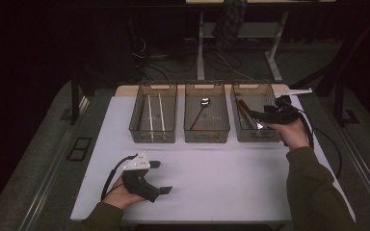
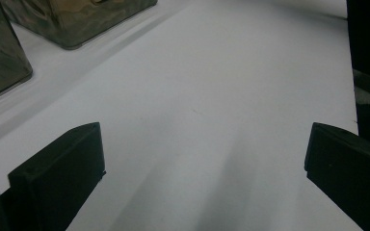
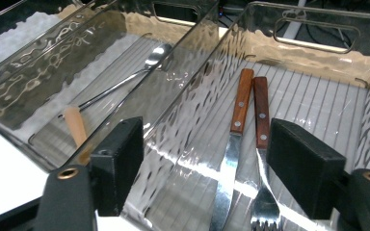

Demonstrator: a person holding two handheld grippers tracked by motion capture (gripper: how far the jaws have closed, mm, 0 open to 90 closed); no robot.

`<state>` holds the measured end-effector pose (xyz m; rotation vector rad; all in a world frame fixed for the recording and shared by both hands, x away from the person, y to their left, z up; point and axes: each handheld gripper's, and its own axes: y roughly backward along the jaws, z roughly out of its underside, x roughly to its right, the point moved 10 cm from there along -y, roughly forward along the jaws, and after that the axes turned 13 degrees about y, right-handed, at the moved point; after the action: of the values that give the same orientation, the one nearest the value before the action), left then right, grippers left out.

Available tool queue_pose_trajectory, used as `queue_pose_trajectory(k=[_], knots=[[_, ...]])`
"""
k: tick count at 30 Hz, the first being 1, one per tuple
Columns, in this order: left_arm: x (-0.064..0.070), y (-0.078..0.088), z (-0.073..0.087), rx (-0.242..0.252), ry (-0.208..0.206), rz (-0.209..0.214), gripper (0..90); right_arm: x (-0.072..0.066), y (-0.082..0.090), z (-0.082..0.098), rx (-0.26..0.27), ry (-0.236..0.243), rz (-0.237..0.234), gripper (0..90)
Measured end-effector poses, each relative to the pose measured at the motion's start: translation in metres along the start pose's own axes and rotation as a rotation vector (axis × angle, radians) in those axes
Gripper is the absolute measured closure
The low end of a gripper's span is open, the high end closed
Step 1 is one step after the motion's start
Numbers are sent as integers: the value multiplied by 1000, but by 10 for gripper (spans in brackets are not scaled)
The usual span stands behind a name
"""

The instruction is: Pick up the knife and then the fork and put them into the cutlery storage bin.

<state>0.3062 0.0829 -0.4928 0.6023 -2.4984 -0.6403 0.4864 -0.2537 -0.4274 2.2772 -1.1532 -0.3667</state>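
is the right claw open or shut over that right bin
Open. In the right gripper view the right claw has its black jaws wide apart above the clear plastic right bin; the wooden-handled knife and wooden-handled fork lie flat inside, untouched.

The high view looks forward and down over the desk from its near edge. The left gripper view skims close above bare desktop. The right gripper view peers closely into the right bin, probably sharing it with the high view.
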Motion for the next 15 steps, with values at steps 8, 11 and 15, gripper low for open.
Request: queue_pose_trajectory(k=[8, 11, 15], knots=[[-2, 1, 0, 5, 2, -11, 0, -17, 16, 0, 71, 18, -23, 196], [-3, 1, 0, 7, 3, -18, 0, -26, 19, 4, 80, 38, -40, 183], [-3, 2, 0, 9, 3, -25, 0, -38, 21, 12, 84, 73, -54, 174]])
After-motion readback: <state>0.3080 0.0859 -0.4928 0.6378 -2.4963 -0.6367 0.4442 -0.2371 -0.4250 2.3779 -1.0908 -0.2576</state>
